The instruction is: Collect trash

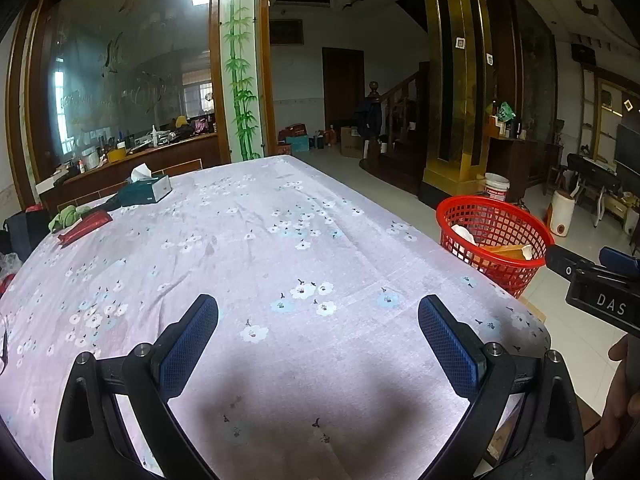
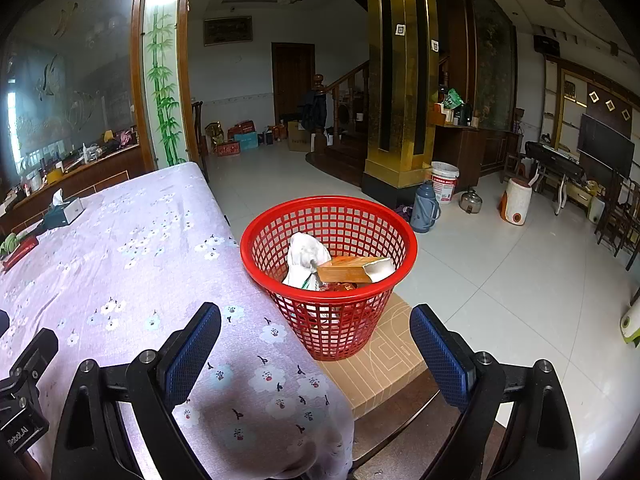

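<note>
A red mesh basket stands on a cardboard box beside the table's right edge; it also shows in the left wrist view as the red basket. Inside it lie crumpled white paper and a tan carton. My right gripper is open, just short of the basket, straddling the table corner. My left gripper is open above the flowered tablecloth, nothing between its fingers. A red wrapper and a green crumpled item lie at the table's far left.
A teal tissue box sits at the table's far left. On the tiled floor stand a blue thermos, a white bucket, a kettle and a gold pillar. The other gripper's body is at right.
</note>
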`<state>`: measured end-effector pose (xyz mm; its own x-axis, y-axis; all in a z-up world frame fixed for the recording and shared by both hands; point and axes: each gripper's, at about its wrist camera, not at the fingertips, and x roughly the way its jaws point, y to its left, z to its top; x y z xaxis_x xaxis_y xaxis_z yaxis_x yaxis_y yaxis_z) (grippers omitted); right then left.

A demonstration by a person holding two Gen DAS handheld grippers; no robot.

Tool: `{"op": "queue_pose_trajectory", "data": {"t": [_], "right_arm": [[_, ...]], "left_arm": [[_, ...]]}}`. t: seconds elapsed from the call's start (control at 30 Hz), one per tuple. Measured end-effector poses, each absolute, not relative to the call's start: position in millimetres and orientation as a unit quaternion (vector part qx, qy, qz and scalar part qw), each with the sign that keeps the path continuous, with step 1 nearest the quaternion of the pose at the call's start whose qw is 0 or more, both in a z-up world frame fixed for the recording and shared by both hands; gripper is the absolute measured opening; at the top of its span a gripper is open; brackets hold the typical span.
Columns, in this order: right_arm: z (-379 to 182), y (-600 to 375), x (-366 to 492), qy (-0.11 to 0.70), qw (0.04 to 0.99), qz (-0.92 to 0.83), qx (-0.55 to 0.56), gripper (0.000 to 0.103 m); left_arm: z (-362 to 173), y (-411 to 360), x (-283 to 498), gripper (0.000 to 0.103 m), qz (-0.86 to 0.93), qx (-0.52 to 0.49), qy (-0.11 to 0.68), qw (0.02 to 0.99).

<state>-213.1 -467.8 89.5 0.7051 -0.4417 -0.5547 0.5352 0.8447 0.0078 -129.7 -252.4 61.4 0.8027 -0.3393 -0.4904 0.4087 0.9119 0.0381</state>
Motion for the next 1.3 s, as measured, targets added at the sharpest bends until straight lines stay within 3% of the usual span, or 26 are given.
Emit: {"op": "queue_pose_trajectory", "data": {"t": [0.5,0.83,1.07,1.3], "right_arm": [[94.5,-456.6,-205.4,0.271,0.927,-0.248,0.070,0.097],[98.7,-397.3,-161.6,0.298,0.942,-0.147,0.041,0.098],[79.9,-324.5,-96.1,0.377,0.925,-0.020,0.034,0.102],[43.2,-267.1,-31.6,0.443,0.896,-0.007,0.015,0.102]], "left_arm": [[69.5,-241.4,-128.9,0.103,-0.147,0.119,0.225,0.956],[75.1,-169.8,-116.3,0.103,-0.084,0.083,0.232,0.965],[57.9,-84.0,-65.8,0.103,-0.009,0.039,0.308,0.951],[29.2,-23.4,-21.6,0.103,-0.007,-0.033,0.391,0.920]]}}
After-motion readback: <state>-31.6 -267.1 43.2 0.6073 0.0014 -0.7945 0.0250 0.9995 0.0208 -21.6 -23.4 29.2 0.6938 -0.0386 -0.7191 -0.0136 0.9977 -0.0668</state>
